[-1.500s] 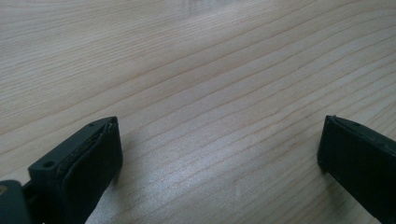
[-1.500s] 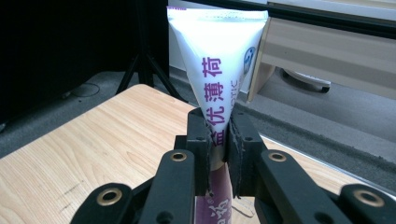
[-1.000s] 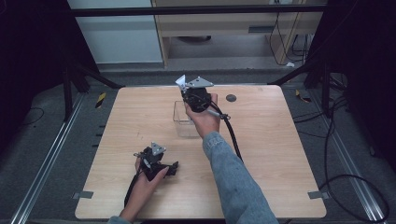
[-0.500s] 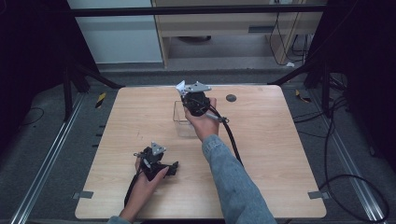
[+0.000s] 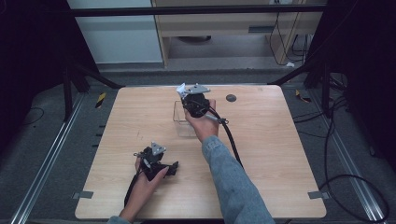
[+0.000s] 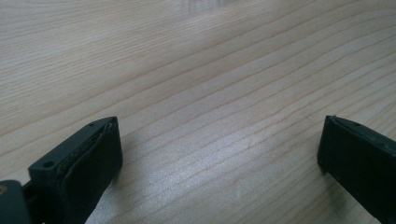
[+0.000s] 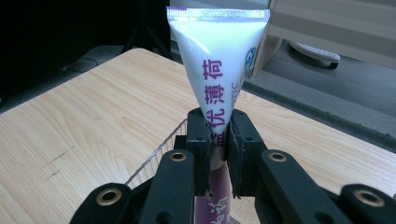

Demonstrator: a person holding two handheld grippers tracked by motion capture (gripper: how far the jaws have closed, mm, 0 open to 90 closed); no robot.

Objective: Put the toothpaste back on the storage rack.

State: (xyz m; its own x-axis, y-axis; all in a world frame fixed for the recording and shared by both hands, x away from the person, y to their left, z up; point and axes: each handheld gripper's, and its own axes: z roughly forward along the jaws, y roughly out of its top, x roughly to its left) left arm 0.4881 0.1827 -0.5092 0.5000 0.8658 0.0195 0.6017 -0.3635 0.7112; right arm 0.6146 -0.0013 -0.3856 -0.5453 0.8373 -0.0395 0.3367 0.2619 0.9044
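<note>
Your right gripper (image 7: 218, 135) pinching a white tube (image 7: 218, 60) with purple lettering, holding it over the clear box (image 5: 184, 122) at table (image 5: 280, 154) centre-far, your left gripper (image 6: 219, 154) resting near-left, jaws gaping wide, gripping nothing.

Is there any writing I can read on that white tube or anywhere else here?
"优薄荷" in purple characters, running along the white tube held in the right gripper.
More purple characters continue below the jaws on the tube's lower part: cut off, unreadable.
Small grey letters beside the characters: too blurred to read.
A round blue mark at the tube's edge: too small to read.
The wooden table and clear container carry no text.
</note>
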